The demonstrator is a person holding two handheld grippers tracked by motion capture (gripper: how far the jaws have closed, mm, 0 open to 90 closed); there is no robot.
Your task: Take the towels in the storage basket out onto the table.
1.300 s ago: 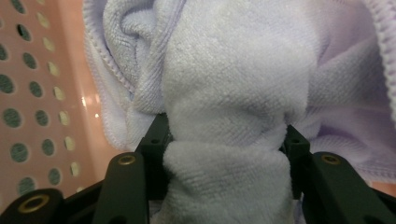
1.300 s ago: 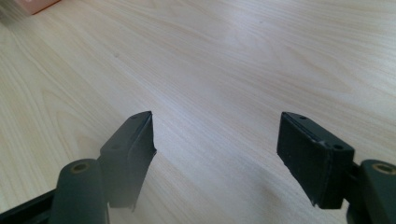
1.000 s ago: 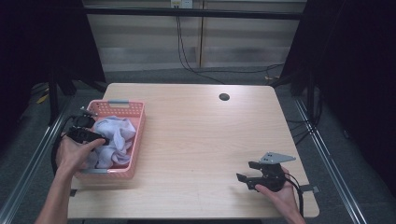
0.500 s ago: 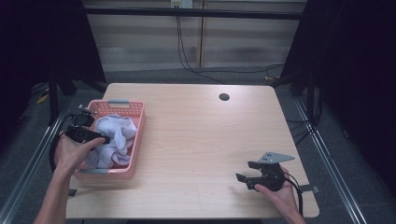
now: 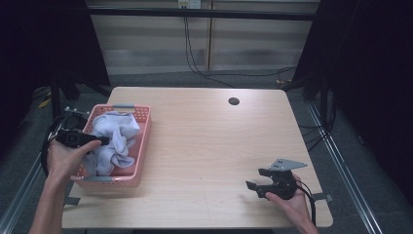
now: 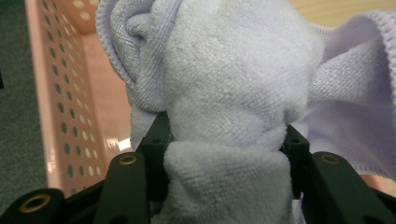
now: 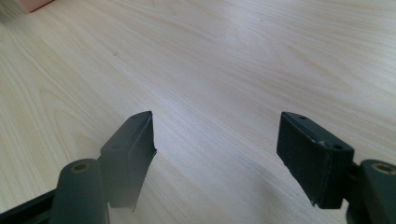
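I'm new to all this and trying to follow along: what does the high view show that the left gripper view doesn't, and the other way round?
The high view takes in the pale wooden table, the right gripper resting open on it, and both forearms. The left gripper view shows, close up, the black jaws pinching a bunched fold of the fluffy lilac towel. Both show that towel and the pink perforated plastic basket it sits in.

No legible text, label, brand, number or sign on anything.
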